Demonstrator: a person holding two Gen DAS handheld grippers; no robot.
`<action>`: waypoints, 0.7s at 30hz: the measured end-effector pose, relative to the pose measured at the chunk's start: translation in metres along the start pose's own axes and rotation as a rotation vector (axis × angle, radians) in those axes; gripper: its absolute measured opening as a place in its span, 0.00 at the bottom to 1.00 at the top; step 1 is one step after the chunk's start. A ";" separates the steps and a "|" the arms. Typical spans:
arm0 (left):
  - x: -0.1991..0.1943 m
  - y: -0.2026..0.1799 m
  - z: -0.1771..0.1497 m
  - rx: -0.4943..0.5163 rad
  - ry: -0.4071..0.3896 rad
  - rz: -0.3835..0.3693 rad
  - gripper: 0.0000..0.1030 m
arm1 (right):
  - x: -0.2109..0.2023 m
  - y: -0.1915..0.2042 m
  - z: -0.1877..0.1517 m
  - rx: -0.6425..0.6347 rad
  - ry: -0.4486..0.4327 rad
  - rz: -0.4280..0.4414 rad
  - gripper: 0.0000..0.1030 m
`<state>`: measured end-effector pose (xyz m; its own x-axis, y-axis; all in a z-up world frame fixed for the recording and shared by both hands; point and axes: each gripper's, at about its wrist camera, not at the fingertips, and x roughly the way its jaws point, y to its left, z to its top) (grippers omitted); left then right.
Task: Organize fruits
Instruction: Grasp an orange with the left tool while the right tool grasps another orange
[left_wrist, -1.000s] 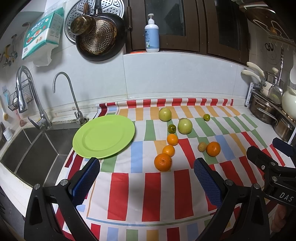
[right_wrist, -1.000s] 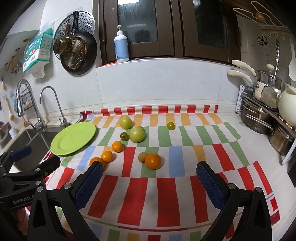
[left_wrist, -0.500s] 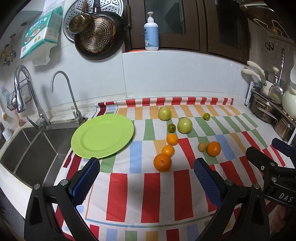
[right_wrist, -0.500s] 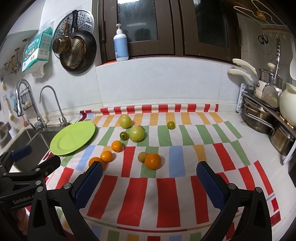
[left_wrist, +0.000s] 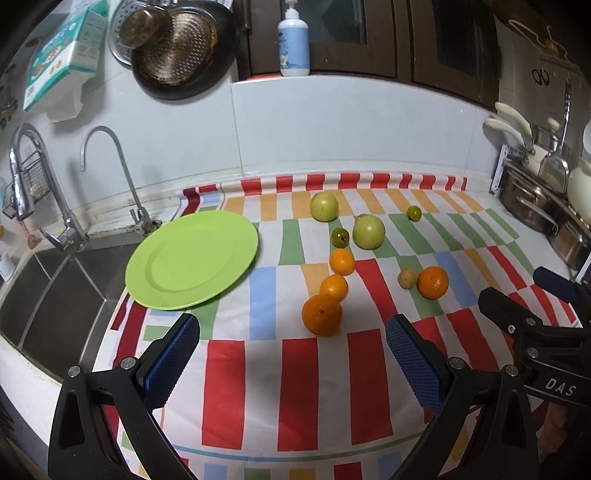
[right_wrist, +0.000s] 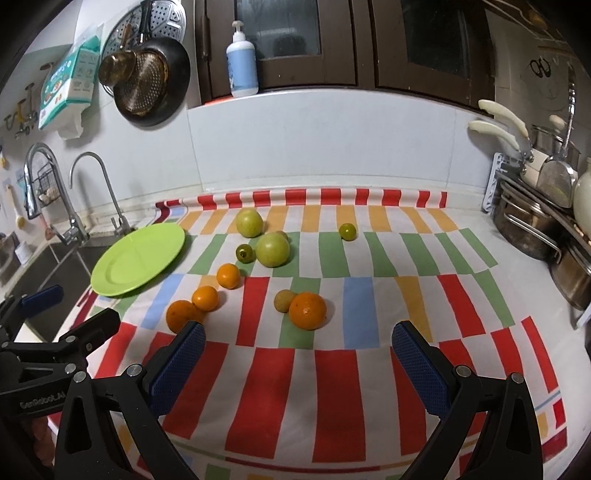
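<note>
Hovering wide open and empty, left gripper (left_wrist: 291, 347) and right gripper (right_wrist: 297, 356) face loose fruit right of the bare plate (left_wrist: 192, 258), probably lining up a pick.

This is a home kitchen. A steel sink (left_wrist: 55, 295) with two taps (left_wrist: 110, 177) sits beside the counter (right_wrist: 517, 266). Pans (right_wrist: 147, 85) hang on the white wall, and pots (right_wrist: 532, 229) stand on a rack.

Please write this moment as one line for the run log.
left gripper: open, empty | right gripper: open, empty | green plate: no fruit on it | fruits: all loose on striped cloth
</note>
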<state>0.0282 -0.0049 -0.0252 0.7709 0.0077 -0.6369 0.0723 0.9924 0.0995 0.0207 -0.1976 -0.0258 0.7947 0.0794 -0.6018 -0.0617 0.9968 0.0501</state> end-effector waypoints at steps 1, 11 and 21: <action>0.004 0.000 0.001 0.027 0.026 0.016 0.99 | 0.004 0.000 0.000 -0.005 0.007 -0.002 0.99; 0.047 -0.007 0.009 0.036 0.071 -0.032 0.83 | 0.049 -0.006 0.005 -0.014 0.090 0.021 0.94; 0.091 -0.017 0.003 0.016 0.219 -0.104 0.71 | 0.091 -0.017 0.004 -0.004 0.176 0.034 0.80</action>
<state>0.0989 -0.0218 -0.0829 0.6031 -0.0665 -0.7949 0.1553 0.9872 0.0352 0.0963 -0.2072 -0.0786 0.6740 0.1120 -0.7302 -0.0896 0.9935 0.0698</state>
